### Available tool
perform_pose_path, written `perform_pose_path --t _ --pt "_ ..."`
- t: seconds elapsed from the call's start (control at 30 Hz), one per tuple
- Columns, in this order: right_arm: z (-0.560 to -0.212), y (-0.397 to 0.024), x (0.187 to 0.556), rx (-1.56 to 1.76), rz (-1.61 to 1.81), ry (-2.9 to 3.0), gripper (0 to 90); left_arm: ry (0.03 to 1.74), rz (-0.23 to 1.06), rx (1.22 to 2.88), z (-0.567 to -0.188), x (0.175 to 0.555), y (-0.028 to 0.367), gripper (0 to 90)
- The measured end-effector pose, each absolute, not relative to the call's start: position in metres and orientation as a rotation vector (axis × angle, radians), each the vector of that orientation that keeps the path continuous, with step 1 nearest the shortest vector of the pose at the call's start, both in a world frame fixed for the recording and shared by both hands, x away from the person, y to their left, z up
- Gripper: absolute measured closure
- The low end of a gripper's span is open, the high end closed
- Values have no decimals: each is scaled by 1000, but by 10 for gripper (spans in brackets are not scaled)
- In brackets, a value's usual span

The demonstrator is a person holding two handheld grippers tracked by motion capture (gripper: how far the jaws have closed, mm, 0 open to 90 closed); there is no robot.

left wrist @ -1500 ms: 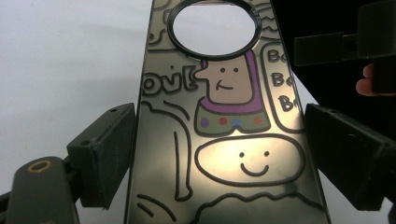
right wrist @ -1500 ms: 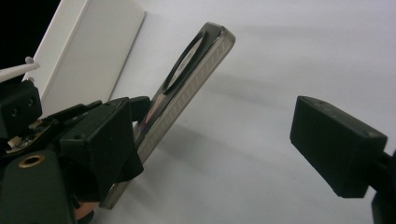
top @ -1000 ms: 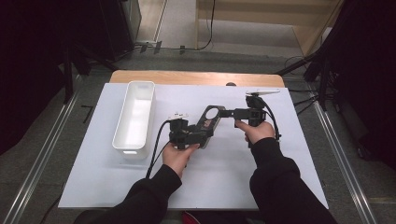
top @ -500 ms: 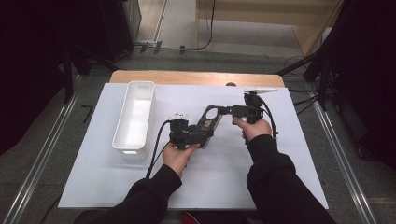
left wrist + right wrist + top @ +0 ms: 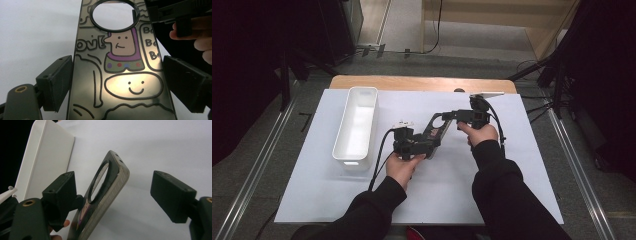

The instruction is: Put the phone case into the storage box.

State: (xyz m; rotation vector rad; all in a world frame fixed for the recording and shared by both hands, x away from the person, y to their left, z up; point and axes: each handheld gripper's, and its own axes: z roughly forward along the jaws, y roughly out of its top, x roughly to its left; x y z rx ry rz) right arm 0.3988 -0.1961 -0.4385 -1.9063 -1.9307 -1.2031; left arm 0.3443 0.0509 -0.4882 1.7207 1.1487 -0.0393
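A dark phone case (image 5: 435, 130) with cartoon drawings and a round hole hangs over the white mat, tilted up to the right. My left gripper (image 5: 424, 145) is shut on its lower half. In the left gripper view both pads press the long edges of the case (image 5: 120, 75), with the left gripper (image 5: 117, 82) around it. My right gripper (image 5: 452, 116) reaches the holed end from the right. In the right gripper view the case (image 5: 110, 185) stands edge-on between the jaws of the right gripper (image 5: 120, 197). Those jaws have just been closing, but the right pad (image 5: 170, 195) is still well clear.
A long white tray (image 5: 362, 89) lies on the mat's left side, and the tray (image 5: 42, 157) lies beyond the case in the right gripper view. The white mat (image 5: 512, 190) covers a wooden table (image 5: 422, 82). A small white piece (image 5: 487, 94) lies at the far right edge.
The right hand has shifted slightly left toward the case's holed end. The left hand and the case have kept still.
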Motion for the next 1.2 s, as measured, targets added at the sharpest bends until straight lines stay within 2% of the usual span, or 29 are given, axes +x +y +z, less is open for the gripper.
perform_pose_path --t 0.43,1.2 --pt "-440 -193 408 -1940 -1170 -1857 301 1153 -31 1718 -488 344 51 118" --pt "-443 -193 414 -1991 -1143 -1777 531 1155 -49 1711 -488 344 51 118"
